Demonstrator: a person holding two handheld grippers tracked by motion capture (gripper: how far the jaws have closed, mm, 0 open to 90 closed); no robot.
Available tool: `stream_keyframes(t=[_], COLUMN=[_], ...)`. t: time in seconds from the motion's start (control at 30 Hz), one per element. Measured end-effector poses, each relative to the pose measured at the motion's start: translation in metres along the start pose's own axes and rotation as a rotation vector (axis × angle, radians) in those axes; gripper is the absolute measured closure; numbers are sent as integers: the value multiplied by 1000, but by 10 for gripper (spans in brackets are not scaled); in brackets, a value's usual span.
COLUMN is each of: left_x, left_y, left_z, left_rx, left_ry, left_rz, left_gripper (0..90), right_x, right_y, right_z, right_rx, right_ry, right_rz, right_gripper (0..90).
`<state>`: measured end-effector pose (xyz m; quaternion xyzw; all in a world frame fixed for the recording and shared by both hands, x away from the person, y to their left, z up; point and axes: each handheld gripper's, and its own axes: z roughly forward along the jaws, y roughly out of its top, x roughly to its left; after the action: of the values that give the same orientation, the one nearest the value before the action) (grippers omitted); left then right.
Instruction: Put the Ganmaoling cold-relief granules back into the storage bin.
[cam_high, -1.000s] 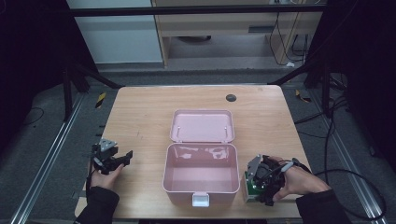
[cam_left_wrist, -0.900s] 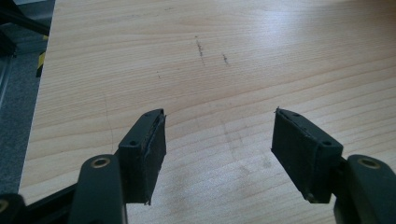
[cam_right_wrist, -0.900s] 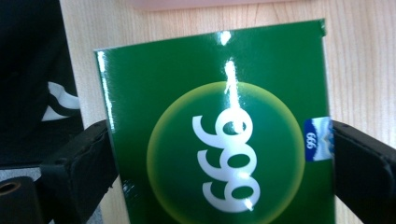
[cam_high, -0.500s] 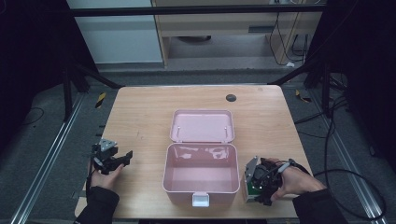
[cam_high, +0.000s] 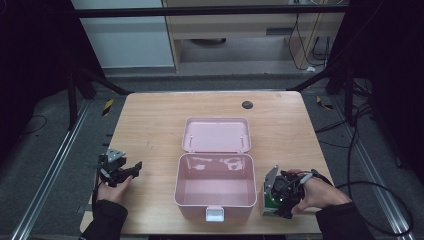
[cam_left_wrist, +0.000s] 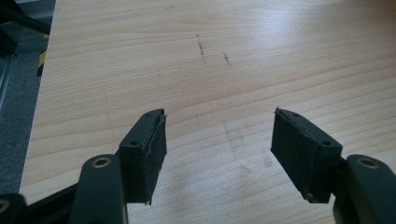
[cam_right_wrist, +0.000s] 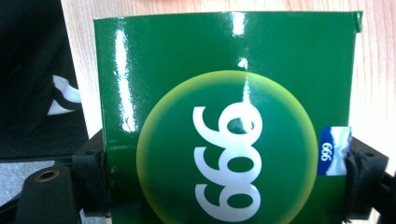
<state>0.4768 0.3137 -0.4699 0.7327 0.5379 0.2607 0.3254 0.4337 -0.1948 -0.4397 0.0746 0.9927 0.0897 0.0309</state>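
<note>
A wooden table (cam_high: 150, 130) stood in a dim room, with an open pink box (cam_high: 215, 186) at frame centre. At lower right, the right gripper (cam_high: 278, 196) clamped a glossy green carton (cam_right_wrist: 224, 116); it might slip. The left gripper (cam_high: 120, 170) gaped empty at lower left.

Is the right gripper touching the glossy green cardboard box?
Touching. In the right gripper view, both fingers press against the sides of the green box.
</note>
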Motion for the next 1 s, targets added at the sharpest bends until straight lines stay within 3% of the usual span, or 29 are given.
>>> stream_keyframes(t=[0.43,1.0], left_x=[-1,-1], left_y=[0,0], left_z=[0,1], left_rx=[3,9], left_ry=[-2,-3], left_rz=[2,0], left_gripper=[351,351], right_x=[2,3], right_y=[-3,10], right_z=[-31,-93], right_rx=[-36,-53], right_ry=[-27,-91], right_rz=[15,29], right_gripper=[160,159])
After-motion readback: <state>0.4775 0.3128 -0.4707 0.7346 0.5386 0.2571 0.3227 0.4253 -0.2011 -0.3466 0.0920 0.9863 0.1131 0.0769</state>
